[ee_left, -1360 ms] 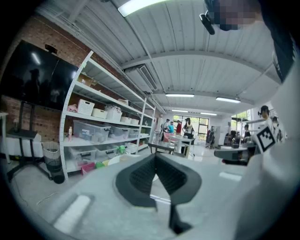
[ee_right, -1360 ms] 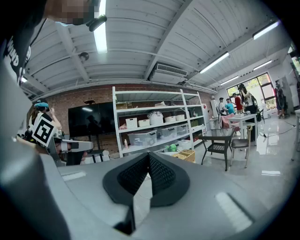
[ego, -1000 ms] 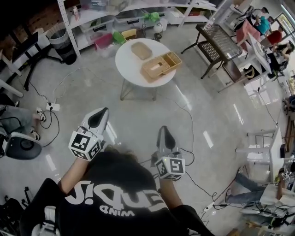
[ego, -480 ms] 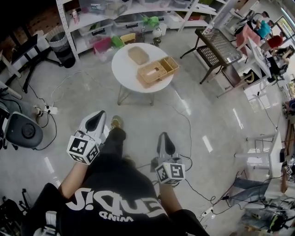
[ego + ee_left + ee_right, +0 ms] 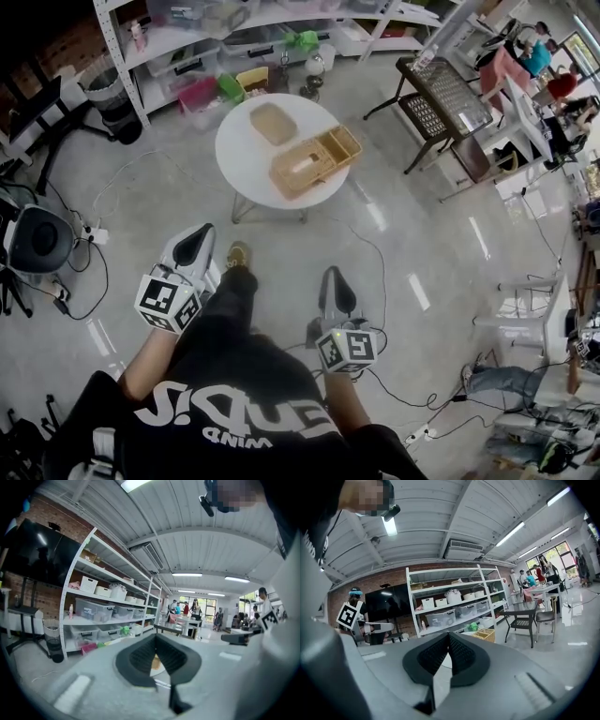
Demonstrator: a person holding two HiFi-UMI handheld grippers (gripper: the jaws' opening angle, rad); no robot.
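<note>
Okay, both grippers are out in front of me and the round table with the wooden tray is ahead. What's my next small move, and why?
Probably a step toward the round white table. In the head view, the left gripper and right gripper hang over the floor, well short of the wooden tray. Both pairs of jaws are together, holding nothing.

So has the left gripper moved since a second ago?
Yes. The left gripper has come forward, toward the round white table: in the head view the gap between them is shorter than before.
</note>
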